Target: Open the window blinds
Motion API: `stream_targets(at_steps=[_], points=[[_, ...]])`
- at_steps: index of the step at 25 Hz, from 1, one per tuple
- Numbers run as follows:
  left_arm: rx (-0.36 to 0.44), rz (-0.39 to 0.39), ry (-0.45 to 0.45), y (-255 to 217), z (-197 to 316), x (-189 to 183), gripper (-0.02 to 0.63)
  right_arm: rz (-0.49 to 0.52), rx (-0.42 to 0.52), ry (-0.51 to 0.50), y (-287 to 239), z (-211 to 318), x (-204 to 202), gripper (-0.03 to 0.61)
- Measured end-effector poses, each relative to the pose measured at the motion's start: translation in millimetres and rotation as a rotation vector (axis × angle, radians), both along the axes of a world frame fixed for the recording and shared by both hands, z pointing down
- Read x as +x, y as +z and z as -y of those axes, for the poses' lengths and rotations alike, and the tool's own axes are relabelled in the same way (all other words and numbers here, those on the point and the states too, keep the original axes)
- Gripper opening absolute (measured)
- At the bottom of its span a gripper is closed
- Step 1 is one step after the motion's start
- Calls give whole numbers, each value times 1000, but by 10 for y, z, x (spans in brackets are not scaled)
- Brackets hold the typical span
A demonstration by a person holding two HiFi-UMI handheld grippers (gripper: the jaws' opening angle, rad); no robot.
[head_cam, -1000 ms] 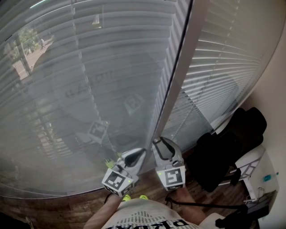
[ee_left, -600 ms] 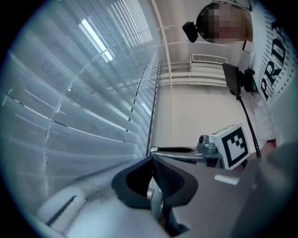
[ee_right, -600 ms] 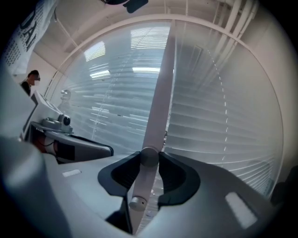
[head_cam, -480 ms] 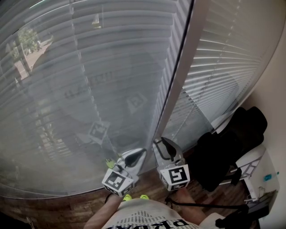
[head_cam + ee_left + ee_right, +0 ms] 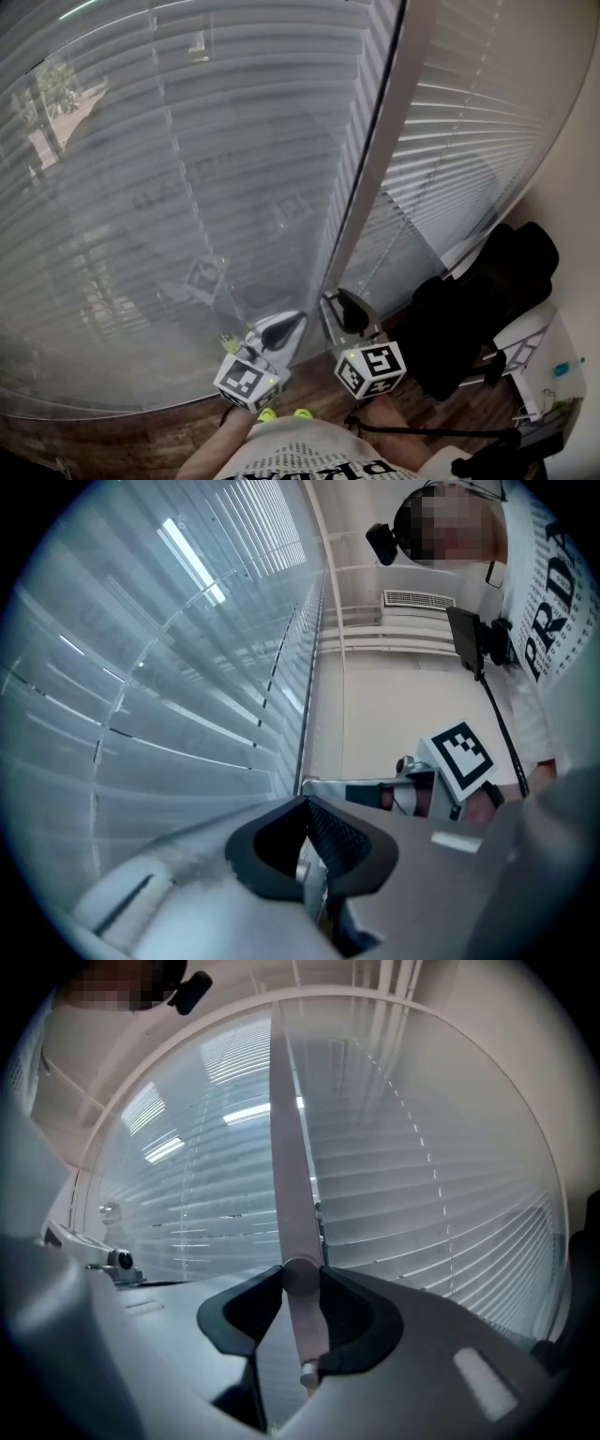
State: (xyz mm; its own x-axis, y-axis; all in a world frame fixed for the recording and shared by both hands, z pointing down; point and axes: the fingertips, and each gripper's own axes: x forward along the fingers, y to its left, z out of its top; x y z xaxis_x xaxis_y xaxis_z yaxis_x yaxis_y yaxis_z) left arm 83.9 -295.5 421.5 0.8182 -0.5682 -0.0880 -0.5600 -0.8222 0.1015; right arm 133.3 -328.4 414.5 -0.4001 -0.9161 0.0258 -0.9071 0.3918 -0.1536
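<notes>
Grey slatted window blinds (image 5: 187,141) fill the window, and a second blind (image 5: 459,122) hangs right of the pale upright frame post (image 5: 375,187). My right gripper (image 5: 336,302) points level at the post's foot. It is shut on the pale tilt wand (image 5: 286,1147), which runs down between its black pads (image 5: 352,1321). My left gripper (image 5: 291,321) sits just to its left by the glass. Its pad tips (image 5: 328,832) meet, so the left gripper (image 5: 305,803) is shut; I cannot tell whether anything is nipped there. The slats (image 5: 169,696) lie almost flat.
A black bag or jacket (image 5: 478,309) lies on a white seat (image 5: 525,337) at the right, close to the right arm. Wooden floor (image 5: 122,436) runs along the window's foot. A wall (image 5: 572,216) closes off the right side.
The right gripper has rolled about its own axis on the wand; its marker cube has turned. The reflections on the left blind have faded. The left gripper has stayed put.
</notes>
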Motion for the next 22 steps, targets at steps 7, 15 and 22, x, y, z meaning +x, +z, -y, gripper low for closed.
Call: stream_targets(at_steps=[7,15,22], points=[[-9,9,-5,-26,-3,-5,-6,197,-64,15,2,7,22,132],[0,-3,14,14,-22,-2,-6,336,-111,20,10,12,28,132],[-3,-8,5,-38,-33,-3,-6,272,-95,11,11,12,26,135]])
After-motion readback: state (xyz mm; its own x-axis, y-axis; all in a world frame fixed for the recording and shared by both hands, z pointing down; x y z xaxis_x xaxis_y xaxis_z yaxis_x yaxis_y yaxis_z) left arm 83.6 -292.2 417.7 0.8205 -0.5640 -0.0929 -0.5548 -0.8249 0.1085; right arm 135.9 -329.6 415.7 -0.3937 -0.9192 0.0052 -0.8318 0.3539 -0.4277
